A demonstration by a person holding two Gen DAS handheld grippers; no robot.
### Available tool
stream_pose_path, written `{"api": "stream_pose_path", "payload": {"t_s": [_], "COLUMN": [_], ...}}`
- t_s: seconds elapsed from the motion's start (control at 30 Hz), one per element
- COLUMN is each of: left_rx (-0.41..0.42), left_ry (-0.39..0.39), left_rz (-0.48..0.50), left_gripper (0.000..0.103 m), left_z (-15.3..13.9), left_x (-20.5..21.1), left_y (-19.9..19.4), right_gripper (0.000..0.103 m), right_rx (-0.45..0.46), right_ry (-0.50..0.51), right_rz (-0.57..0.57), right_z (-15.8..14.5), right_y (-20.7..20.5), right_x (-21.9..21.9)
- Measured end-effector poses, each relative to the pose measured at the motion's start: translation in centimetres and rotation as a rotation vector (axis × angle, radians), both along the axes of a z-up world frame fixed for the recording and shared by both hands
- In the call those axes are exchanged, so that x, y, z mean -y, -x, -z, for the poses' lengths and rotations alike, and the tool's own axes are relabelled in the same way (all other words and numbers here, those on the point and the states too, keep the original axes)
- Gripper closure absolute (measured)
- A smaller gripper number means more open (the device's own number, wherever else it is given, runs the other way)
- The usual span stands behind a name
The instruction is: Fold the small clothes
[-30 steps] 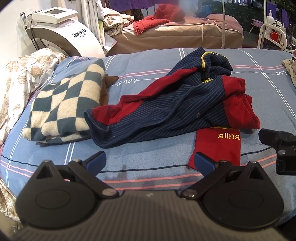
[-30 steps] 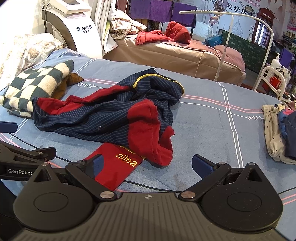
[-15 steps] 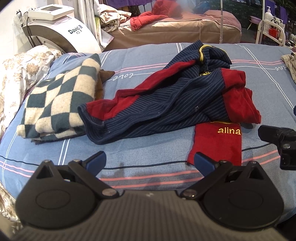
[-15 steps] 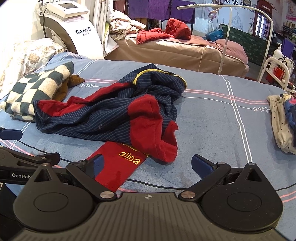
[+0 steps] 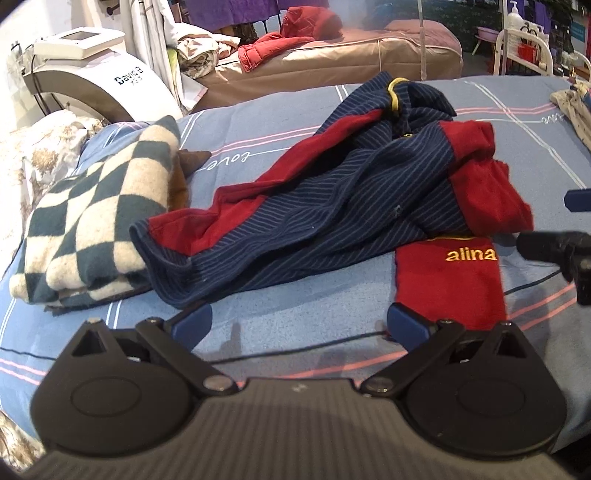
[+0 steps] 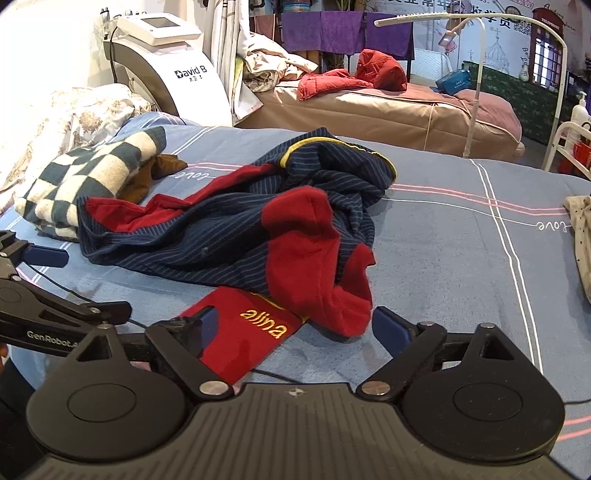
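Both tools, left tool (image 5: 299, 323) and right tool (image 6: 295, 326), gape wide, empty; we pinch crumpled striped garment (image 5: 332, 210) at hem corners, spread flat on bed (image 6: 461, 258).

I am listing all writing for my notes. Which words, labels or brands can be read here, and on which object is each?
"alina": red cloth panel of the garment.
"David B": white machine; small characters beneath are unreadable.
"love": bedsheet, upside down.
"GenRobot": left gripper arm.
Wall poster text: too blurred.

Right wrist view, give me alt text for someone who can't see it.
A crumpled navy-striped and red garment lies on a blue bedsheet, its red "alina" panel nearest the open right gripper. A folded checked blanket lies at left.
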State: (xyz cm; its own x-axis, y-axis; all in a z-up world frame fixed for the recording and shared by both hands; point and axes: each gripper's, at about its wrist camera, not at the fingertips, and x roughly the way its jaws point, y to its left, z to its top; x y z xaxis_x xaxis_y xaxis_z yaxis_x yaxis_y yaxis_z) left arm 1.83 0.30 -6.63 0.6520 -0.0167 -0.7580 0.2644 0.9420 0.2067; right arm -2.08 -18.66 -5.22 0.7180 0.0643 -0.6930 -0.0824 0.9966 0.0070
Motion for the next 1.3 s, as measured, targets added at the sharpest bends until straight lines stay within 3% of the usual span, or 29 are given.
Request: {"api": "stream_pose_path", "payload": {"t_s": [0.1,0.2,0.23,0.3,0.33,0.4,0.57,0.63,0.7,0.73,0.77,0.83,0.9,1.0,1.1,1.2,1.3], "left_rx": [0.010,0.027,0.025,0.012,0.007,0.012,0.078,0.109,0.139,0.145,0.141,0.135,0.146,0.124,0.138,0.158,0.020], "left_ry": [-0.035,-0.014,0.007,0.048,0.055,0.028,-0.026,0.000,0.046,0.072,0.091,0.120,0.135,0.087,0.001,-0.161,-0.237], "left_rz": [0.009,0.004,0.000,-0.011,-0.017,-0.030,-0.097,-0.124,-0.119,-0.106,-0.093,-0.045,0.036,0.175,0.292,0.369,0.409], "left_gripper": [0.000,0.000,0.000,0.000,0.000,0.000,0.000,0.000,0.000,0.000,0.000,0.000,0.000,0.000,0.000,0.000,0.000], "left_z": [0.2,-0.7,-1.0,-1.2,-1.2,-1.1,-2.9,-4.3,-5.5,-6.1,-6.5,-7.0,-7.3,-7.2,-6.5,-4.6,-0.6], "left_x": [0.5,0.5,0.3,-0.1,-0.4,-0.9,-3.3,-4.4,-4.9,-4.8,-4.5,-3.3,-1.4,3.6,10.1,16.5,20.9], "left_y": [-1.4,-2.2,-2.3,-2.6,-2.6,-2.6,-2.7,-3.2,-3.7,-4.1,-4.7,-5.8,-7.1,-10.2,-13.7,-17.3,-20.9], "right_gripper": [0.000,0.001,0.008,0.048,0.051,0.066,0.082,0.094,0.095,0.096,0.097,0.089,0.059,0.031,0.017,0.009,0.007], "right_rx": [-0.029,-0.060,-0.063,-0.069,-0.080,-0.046,0.018,-0.030,-0.108,-0.126,-0.127,-0.072,-0.039,-0.037,-0.023,-0.019,-0.026], "right_ry": [0.000,-0.007,-0.019,-0.040,-0.044,-0.074,-0.148,-0.210,-0.346,-0.378,-0.344,-0.231,-0.230,-0.271,-0.313,-0.313,-0.310], "right_rz": [0.011,0.022,0.016,0.006,0.013,-0.016,-0.226,-0.347,-0.506,-0.567,-0.593,-0.533,-0.382,-0.152,-0.028,0.026,0.073], "right_z": [1.4,2.7,3.1,3.6,3.6,2.5,-1.9,-2.6,-2.2,-1.9,-1.6,-1.5,-1.6,-1.8,-2.4,-2.0,-1.6], "right_y": [-1.9,-3.5,-3.9,-4.5,-4.5,-3.7,-0.2,1.0,2.1,2.8,3.4,4.2,3.5,2.2,2.8,4.0,5.7], "right_x": [0.9,1.4,1.4,1.3,1.1,0.6,-2.3,-3.6,-5.1,-6.0,-6.9,-7.3,-5.3,-1.2,2.0,3.2,4.2]}}
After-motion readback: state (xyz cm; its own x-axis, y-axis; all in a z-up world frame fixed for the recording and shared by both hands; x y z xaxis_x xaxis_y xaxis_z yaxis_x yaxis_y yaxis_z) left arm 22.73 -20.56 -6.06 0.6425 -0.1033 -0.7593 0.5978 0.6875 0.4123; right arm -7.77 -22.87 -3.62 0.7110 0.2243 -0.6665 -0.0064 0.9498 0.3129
